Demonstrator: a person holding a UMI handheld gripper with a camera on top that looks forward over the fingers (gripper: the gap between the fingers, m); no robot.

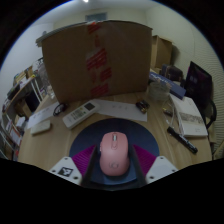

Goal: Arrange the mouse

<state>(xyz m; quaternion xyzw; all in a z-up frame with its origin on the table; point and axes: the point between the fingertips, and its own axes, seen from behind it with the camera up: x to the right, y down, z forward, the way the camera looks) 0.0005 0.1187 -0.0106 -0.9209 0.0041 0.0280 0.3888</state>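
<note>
A pink computer mouse (114, 150) lies lengthwise between my fingers, its front pointing away from me. My gripper (113, 166) is shut on it: the magenta pads (88, 163) press against both of its sides. Under and around the mouse is a round dark blue mouse mat (85, 135) on the wooden desk (170, 150). I cannot tell whether the mouse rests on the mat or is held just above it.
Beyond the mat lie a white keyboard (82, 113) and papers (122, 108). A large cardboard box (95, 58) stands at the back. A glass jar (158, 93), a book (190, 115) and a black pen-like object (181, 140) are to the right. Cluttered shelves (20, 100) are on the left.
</note>
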